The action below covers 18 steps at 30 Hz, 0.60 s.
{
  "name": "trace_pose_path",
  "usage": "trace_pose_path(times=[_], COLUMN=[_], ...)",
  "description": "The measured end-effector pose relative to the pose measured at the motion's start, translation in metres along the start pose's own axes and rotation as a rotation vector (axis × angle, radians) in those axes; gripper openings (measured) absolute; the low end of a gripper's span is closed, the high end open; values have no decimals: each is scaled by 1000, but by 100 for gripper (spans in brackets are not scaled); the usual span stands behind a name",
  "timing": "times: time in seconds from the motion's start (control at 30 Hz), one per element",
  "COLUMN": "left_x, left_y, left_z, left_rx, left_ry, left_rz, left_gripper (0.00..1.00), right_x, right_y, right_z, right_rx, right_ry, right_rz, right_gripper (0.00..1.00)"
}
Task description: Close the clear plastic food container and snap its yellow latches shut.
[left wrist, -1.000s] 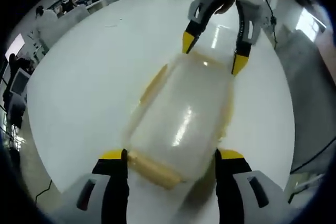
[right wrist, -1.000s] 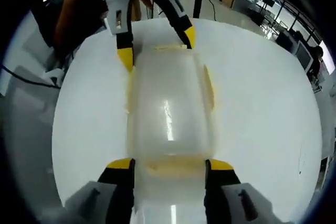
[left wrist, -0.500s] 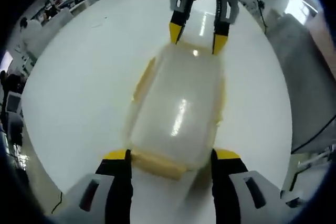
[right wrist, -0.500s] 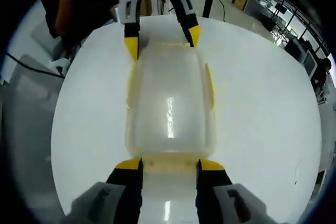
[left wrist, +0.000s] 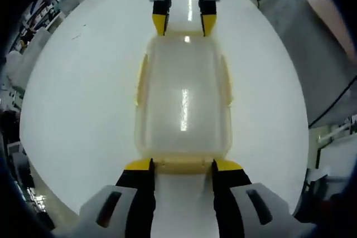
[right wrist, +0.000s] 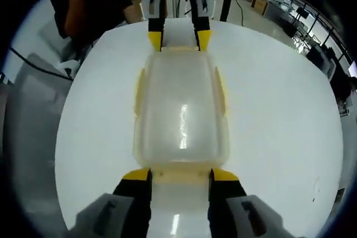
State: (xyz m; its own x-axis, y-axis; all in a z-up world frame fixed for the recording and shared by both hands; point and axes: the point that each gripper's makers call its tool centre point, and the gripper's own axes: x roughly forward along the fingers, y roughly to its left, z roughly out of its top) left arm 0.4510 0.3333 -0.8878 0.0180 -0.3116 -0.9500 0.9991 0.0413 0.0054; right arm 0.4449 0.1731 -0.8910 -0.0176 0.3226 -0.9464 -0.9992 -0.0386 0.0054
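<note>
Two claws now bracket the clear rectangular plastic food container (left wrist: 183, 98) w/ yellow latches, one at each short end on the round white surface (left wrist: 72, 98). Left claw (left wrist: 182, 164) is spread, tips flanking the near end latch (left wrist: 183, 164); right claw (right wrist: 180, 174) likewise at its own end latch (right wrist: 181, 175). Vs 1 s ago, both claws have squared up and moved in; the container sits straight betw them. Lid looks seated; end latches likely next to press. Side latches' state: can't tell.
</note>
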Motion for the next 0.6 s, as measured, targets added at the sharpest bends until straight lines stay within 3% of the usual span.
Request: trace_pose_path(times=[0.27,0.4,0.6], left_x=[1,-1,-5], left_y=[2,2,0], left_z=[0,-2,4], left_rx=[29,-1,30], left_ry=[19,-35,-2], left_rz=[2,3,-11], left_gripper=[37,37,37], right_x=[0,0,-6], right_y=[0,0,7], right_z=[0,1,0], right_rx=[12,20,51], right_ry=[1,-4,-4], right_rz=[-1,-1,12], right_gripper=[37,36,36])
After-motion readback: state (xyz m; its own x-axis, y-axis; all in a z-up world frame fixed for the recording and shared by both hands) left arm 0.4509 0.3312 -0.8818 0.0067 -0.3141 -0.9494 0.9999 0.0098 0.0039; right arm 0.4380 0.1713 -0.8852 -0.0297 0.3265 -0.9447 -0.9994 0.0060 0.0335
